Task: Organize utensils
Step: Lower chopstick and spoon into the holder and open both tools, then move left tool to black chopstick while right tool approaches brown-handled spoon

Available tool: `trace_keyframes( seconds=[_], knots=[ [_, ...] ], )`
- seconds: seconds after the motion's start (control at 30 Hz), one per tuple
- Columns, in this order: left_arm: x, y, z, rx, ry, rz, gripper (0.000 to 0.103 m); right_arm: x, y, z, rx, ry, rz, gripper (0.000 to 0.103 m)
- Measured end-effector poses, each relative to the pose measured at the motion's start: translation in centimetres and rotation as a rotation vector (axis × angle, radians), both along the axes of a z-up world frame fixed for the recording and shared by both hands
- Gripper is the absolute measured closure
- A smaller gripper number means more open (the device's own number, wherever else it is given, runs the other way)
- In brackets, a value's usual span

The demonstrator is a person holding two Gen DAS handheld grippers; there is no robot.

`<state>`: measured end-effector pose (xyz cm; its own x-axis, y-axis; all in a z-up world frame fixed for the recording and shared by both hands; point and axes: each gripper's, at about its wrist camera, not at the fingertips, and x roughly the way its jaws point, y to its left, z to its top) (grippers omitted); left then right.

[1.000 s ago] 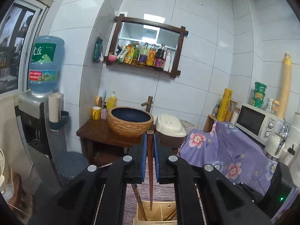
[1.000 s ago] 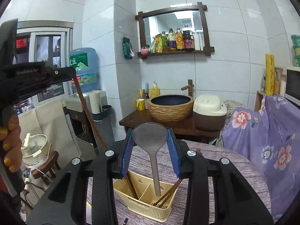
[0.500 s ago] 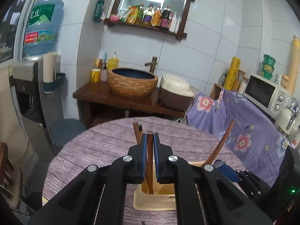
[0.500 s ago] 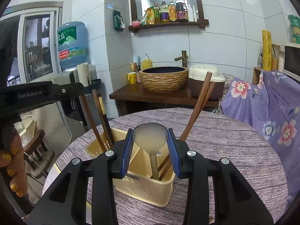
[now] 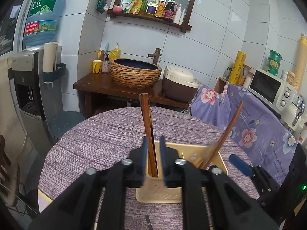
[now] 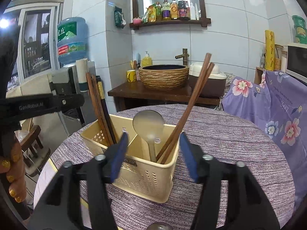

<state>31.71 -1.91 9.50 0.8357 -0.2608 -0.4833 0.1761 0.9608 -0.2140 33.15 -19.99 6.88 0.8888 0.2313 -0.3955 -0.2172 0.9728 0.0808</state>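
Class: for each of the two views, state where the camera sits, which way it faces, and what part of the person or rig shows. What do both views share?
Left wrist: on left gripper, facing caddy and sink; open jaws straddle chopsticks.
Right wrist: on right gripper, facing caddy; open jaws flank spoon; hand at left.
Shared: caddy, chopsticks, sink.

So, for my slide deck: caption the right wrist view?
Right tool open, spoon released among chopsticks in the yellow caddy.

A woven basin w/ a rice cooker beside it is seen on a dark wood counter, a microwave at right & a water jug at left.
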Motion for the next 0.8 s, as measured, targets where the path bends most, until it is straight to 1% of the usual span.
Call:
trace_keyframes(
  seconds=[0.03, 0.07, 0.13, 0.17, 0.23, 0.33, 0.37, 0.4, 0.43, 0.5, 0.6, 0.67, 0.73, 0.8],
  knots=[
    [-0.6, 0.1, 0.0, 0.003, -0.009, 0.002, 0.056, -0.7, -0.4, 0.1, 0.007, -0.008, -0.007, 0.039],
    [-1.1, 0.2, -0.1, 0.005, -0.019, 0.005, 0.053, -1.1, -0.7, 0.3, 0.009, -0.011, -0.010, 0.039],
    [-2.5, 0.4, -0.5, 0.026, -0.029, 0.005, 0.052, -2.2, -1.4, 0.4, 0.013, -0.006, -0.024, 0.039],
    [-3.1, 0.5, -0.9, 0.036, -0.024, 0.004, 0.051, -2.8, -1.8, 0.3, 0.009, 0.008, -0.040, 0.039],
    [-4.1, 0.8, -1.7, 0.041, -0.003, -0.001, 0.046, -3.5, -2.3, -0.3, -0.006, 0.054, -0.050, 0.039],
    [-5.4, 1.5, -3.6, 0.039, 0.048, 0.008, 0.044, -4.6, -3.0, -2.2, -0.024, 0.165, -0.079, 0.037],
    [-5.7, 1.8, -4.4, 0.037, 0.071, 0.012, 0.044, -4.9, -3.1, -3.3, -0.024, 0.223, -0.079, 0.033],
    [-6.0, 2.0, -5.1, 0.034, 0.095, 0.014, 0.044, -5.1, -3.1, -4.1, -0.017, 0.262, -0.074, 0.031],
    [-6.4, 2.3, -6.1, 0.029, 0.119, 0.024, 0.044, -5.3, -3.0, -5.2, -0.009, 0.311, -0.067, 0.031],
    [-7.1, 2.8, -7.5, 0.016, 0.154, 0.044, 0.044, -5.6, -2.5, -6.7, -0.020, 0.375, -0.058, 0.030],
    [-8.2, 3.0, -9.1, 0.002, 0.190, 0.041, 0.044, -5.5, -1.1, -8.8, -0.051, 0.450, -0.038, 0.030],
    [-8.8, 3.0, -9.7, 0.009, 0.197, 0.041, 0.044, -5.4, -0.2, -9.8, -0.063, 0.491, -0.034, 0.030],
    [-9.4, 2.8, -10.1, 0.016, 0.202, 0.035, 0.044, -5.0, 0.2, -10.5, -0.086, 0.519, -0.059, 0.030],
    [-9.8, 2.8, -10.3, 0.014, 0.204, 0.027, 0.043, -4.8, 0.2, -11.0, -0.089, 0.535, -0.085, 0.030]
  ],
)
